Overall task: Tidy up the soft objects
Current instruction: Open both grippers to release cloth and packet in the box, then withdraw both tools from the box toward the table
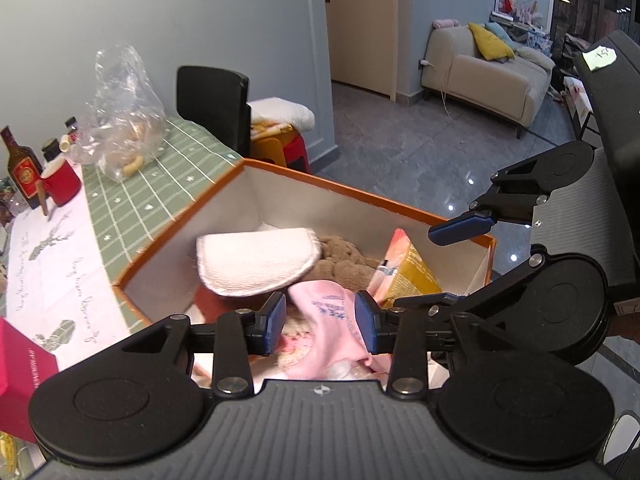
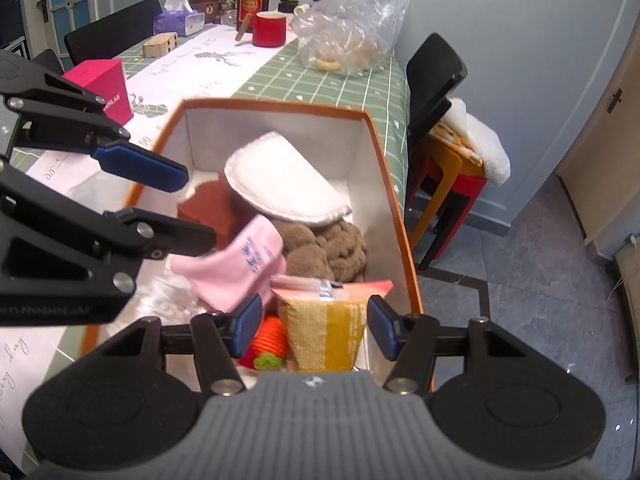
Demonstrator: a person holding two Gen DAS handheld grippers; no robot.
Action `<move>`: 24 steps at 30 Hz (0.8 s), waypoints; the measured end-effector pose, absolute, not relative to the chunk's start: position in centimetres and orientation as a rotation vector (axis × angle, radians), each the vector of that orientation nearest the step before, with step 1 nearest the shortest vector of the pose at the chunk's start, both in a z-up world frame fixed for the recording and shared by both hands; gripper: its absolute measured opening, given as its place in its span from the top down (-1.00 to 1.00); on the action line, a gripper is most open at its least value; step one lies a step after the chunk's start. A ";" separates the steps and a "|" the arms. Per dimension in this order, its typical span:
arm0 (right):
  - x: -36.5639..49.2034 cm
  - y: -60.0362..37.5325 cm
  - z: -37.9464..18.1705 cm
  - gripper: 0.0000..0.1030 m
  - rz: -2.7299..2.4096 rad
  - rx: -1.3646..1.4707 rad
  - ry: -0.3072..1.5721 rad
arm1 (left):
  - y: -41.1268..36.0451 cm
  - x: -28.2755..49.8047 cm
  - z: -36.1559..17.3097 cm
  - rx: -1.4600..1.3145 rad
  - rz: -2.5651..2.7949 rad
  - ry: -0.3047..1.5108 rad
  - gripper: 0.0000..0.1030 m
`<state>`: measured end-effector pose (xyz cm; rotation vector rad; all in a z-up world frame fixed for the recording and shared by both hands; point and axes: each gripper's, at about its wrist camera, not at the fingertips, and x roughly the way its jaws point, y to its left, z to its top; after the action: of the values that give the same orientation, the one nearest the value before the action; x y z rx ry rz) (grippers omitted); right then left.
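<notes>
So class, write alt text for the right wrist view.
An orange-rimmed box on a green table holds a white pad, brown plush, pink sock and yellow packet. The right tool, open, flanks the packet.

You had one orange-rimmed box [image 2: 394, 184], holding one white pad [image 2: 280, 180], one pink sock [image 2: 236, 268], one brown plush [image 2: 328, 248], one yellow packet [image 2: 324, 332], one orange knitted carrot [image 2: 272, 336], beside one red mug [image 2: 270, 29], one plastic bag [image 2: 356, 20], one pink carton [image 2: 106, 88], one tissue box [image 2: 178, 22].
</notes>
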<state>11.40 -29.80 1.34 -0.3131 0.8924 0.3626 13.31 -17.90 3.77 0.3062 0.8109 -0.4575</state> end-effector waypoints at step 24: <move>6.6 -16.7 5.5 -0.14 0.531 -0.331 0.737 | -0.6 8.7 4.9 0.216 -0.319 0.761 -0.03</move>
<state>6.58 -16.67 5.50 -0.3310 0.7369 0.5312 8.71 -0.57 4.89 0.2162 0.7606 -0.3185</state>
